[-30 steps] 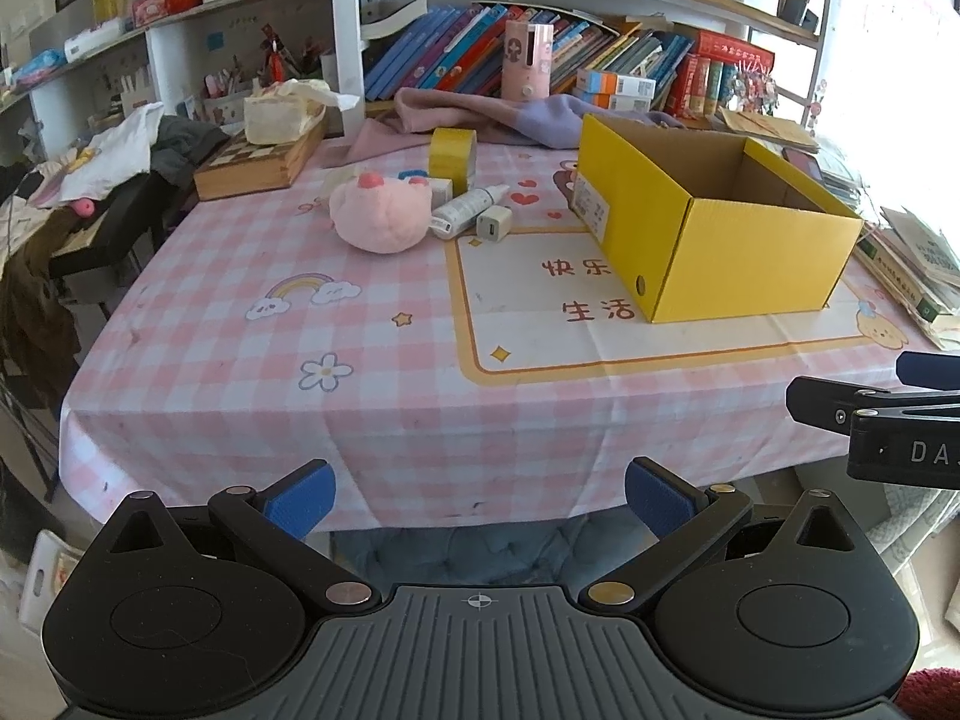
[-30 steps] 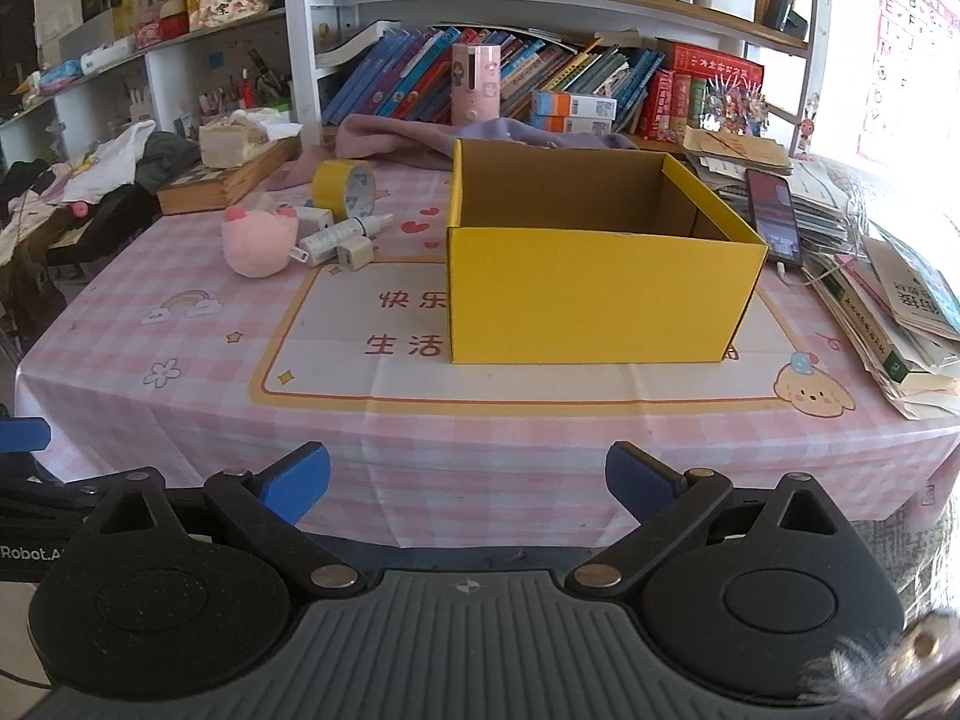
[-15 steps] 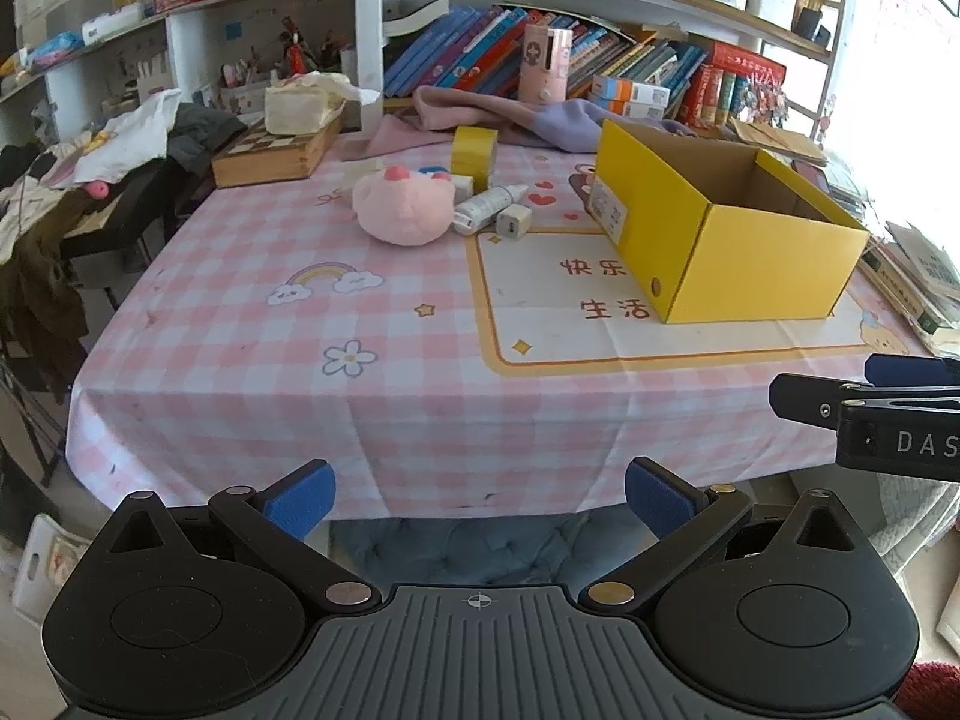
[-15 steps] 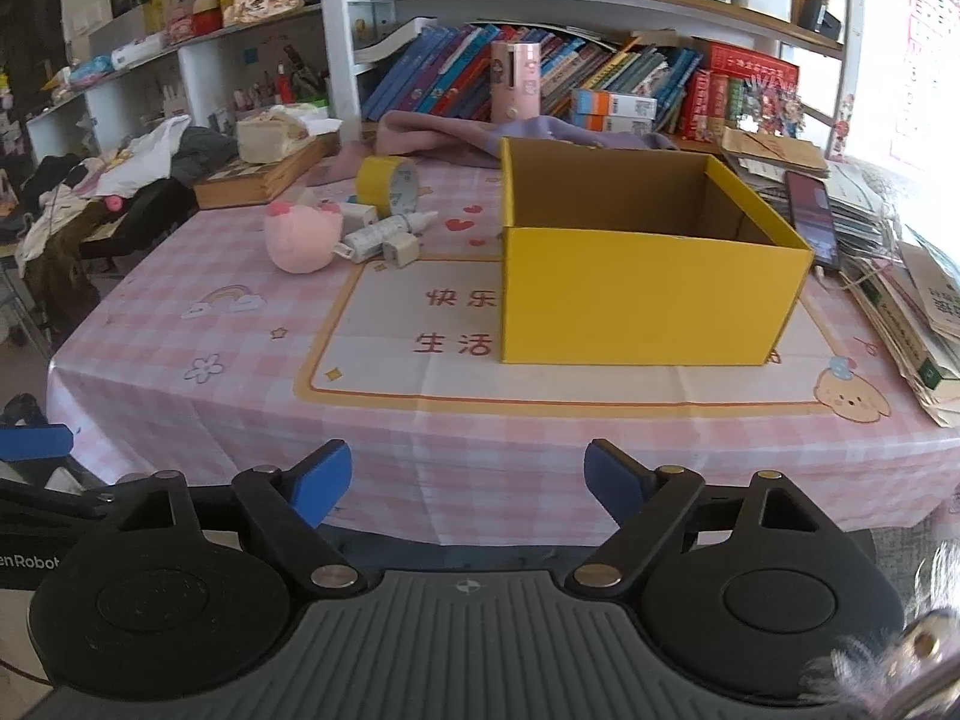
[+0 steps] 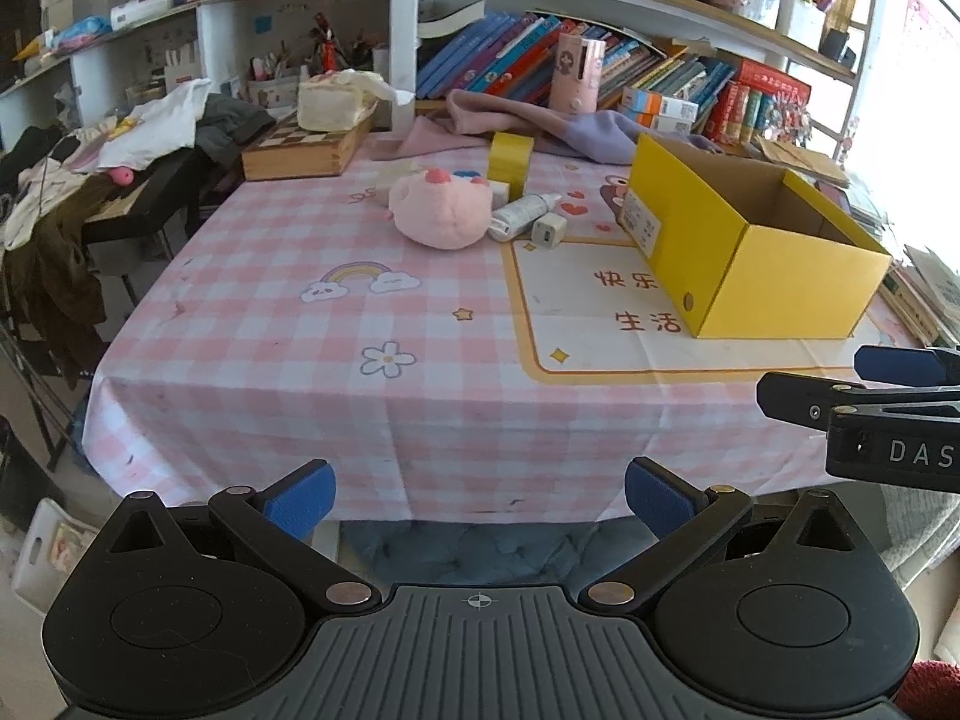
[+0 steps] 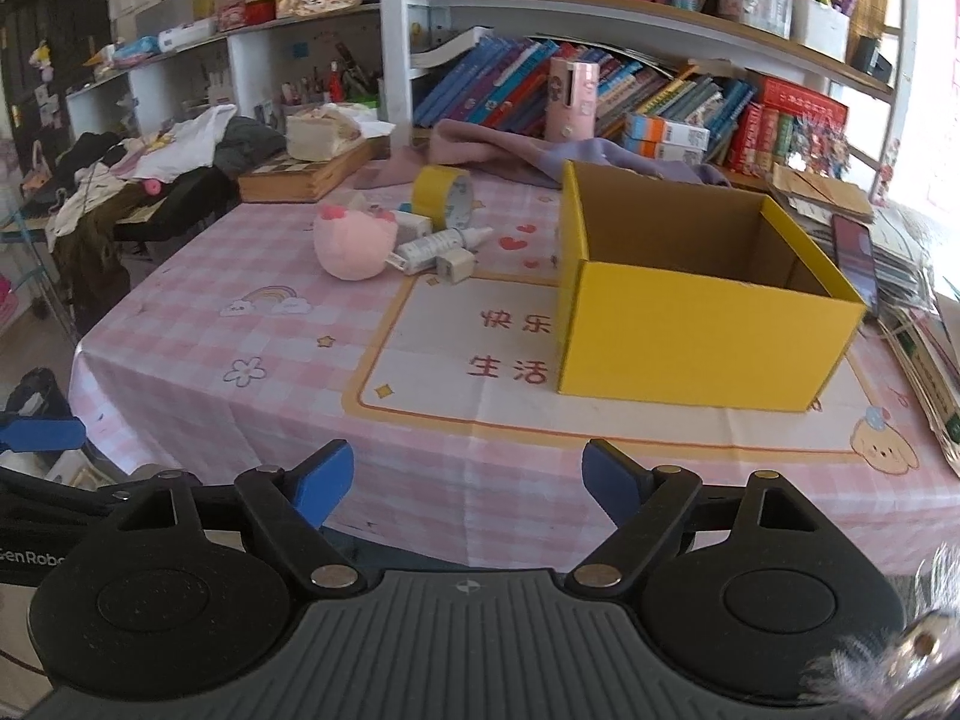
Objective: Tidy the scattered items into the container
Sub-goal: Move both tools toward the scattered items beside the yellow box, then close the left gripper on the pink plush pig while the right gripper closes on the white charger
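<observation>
- Both views now sit closer to the table than a second ago
- Left gripper (image 5: 480, 495) and right gripper (image 6: 467, 474) gape wide, empty
- Pink plush (image 5: 441, 210) looks soft, light; pinch its middle, then yellow box (image 6: 690, 294)

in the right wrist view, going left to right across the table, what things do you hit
wooden chess box → pink plush pig → white charger plug → yellow box → black phone → stack of books
</observation>
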Tool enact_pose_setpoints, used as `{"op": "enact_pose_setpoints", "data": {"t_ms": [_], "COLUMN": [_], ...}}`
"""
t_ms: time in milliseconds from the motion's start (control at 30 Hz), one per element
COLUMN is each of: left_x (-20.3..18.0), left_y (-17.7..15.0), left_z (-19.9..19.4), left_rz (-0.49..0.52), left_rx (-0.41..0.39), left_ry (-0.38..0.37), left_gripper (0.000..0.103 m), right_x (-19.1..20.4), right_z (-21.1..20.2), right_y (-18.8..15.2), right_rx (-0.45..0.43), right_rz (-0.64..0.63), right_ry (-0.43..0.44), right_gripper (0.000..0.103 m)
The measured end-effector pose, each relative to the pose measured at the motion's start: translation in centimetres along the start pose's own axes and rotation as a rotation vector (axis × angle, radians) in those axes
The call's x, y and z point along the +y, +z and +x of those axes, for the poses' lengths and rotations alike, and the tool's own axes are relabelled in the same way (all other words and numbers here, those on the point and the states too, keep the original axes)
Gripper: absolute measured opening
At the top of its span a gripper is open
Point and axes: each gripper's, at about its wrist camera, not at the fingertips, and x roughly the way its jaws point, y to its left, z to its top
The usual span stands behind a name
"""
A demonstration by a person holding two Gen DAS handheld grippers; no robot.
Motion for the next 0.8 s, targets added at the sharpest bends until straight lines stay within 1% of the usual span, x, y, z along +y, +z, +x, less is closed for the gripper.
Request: {"op": "enact_pose_setpoints", "data": {"t_ms": [167,433,633,800], "left_x": [1.0,1.6,1.8,2.0], "left_y": [0.2,0.7,2.0,3.3], "left_z": [0.2,0.9,1.5,2.5], "left_rz": [-0.032,-0.036,0.006,0.030], "left_rx": [0.000,-0.008,-0.051,-0.072], "left_ry": [0.021,0.050,0.051,0.057], "left_gripper": [0.103,0.103,0.103,0.103], "right_x": [1.2,2.0,2.1,2.1], "right_z": [0.6,2.0,3.3,5.2], "right_y": [0.5,1.2,2.0,3.0], "right_rx": [-0.013,-0.025,-0.064,-0.049], "right_rz": [-0.052,-0.090,-0.087,-0.072], "right_ry": [0.033,0.060,0.035,0.066], "right_gripper": [0.083,0.083,0.083,0.083]}}
